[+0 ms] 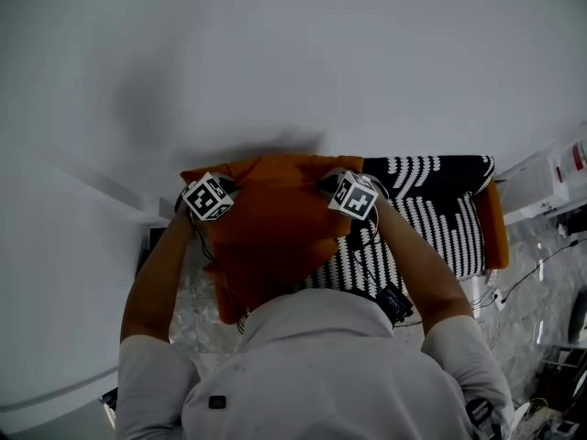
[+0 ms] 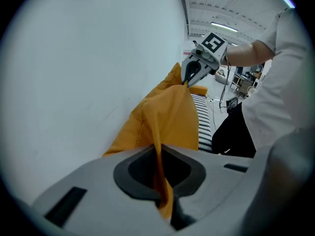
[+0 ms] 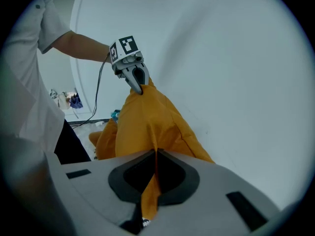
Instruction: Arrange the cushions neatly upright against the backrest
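While each gripper view shows its own jaws clenched on a top corner of the orange cushion (image 2: 165, 117), left gripper (image 2: 164, 195) and right gripper (image 3: 149, 198), the head view shows it hanging between them before the white wall (image 1: 275, 53), with a striped cushion (image 1: 431, 209) beside it, unseen in the right gripper view.

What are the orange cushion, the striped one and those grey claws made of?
The orange cushion looks like soft matte woven cloth: it creases and hangs limp where it is pinched. The striped cushion seems to be knitted or woven fabric, black with white bands, though the weave is too small to tell. The left claw and right claw are probably moulded plastic, smooth and matte grey.
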`<control>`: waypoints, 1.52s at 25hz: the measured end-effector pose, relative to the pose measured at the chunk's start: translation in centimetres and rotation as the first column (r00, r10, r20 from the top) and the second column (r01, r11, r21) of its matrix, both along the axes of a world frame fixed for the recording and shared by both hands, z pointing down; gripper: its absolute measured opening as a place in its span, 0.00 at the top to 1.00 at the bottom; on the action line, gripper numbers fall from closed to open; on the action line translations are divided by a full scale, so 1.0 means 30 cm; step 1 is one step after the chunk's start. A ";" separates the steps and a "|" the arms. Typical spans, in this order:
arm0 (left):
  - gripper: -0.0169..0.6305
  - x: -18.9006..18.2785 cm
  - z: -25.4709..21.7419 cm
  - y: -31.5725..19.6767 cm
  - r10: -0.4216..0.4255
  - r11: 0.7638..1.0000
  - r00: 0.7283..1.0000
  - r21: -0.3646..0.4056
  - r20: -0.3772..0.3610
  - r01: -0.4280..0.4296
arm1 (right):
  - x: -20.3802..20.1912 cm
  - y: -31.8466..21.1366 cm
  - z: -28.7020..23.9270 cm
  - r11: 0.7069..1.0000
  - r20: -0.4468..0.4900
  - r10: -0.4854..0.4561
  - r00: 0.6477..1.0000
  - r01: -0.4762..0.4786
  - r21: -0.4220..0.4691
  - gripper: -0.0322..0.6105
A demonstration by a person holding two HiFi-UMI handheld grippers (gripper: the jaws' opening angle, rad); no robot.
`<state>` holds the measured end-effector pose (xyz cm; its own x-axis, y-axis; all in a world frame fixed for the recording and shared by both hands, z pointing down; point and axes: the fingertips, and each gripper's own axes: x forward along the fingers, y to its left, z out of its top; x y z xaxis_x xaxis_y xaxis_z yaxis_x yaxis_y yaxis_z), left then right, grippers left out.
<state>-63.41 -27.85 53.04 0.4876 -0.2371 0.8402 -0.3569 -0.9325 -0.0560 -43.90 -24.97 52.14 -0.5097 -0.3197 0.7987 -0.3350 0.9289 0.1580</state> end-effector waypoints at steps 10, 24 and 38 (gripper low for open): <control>0.94 0.210 -0.079 -0.047 0.083 0.996 0.996 0.034 0.012 -0.083 | 0.206 -0.018 -0.085 0.995 0.008 0.081 0.997 -0.081 0.050 0.90; 0.94 0.767 -0.122 -0.010 0.113 0.992 0.992 0.046 0.059 -0.116 | 0.761 0.033 -0.107 0.992 0.044 0.106 0.993 -0.108 0.061 0.90; 0.94 1.469 -0.006 0.092 0.038 0.999 0.998 0.026 0.051 -0.039 | 1.471 0.080 0.003 0.998 0.020 0.054 0.998 -0.054 0.030 0.90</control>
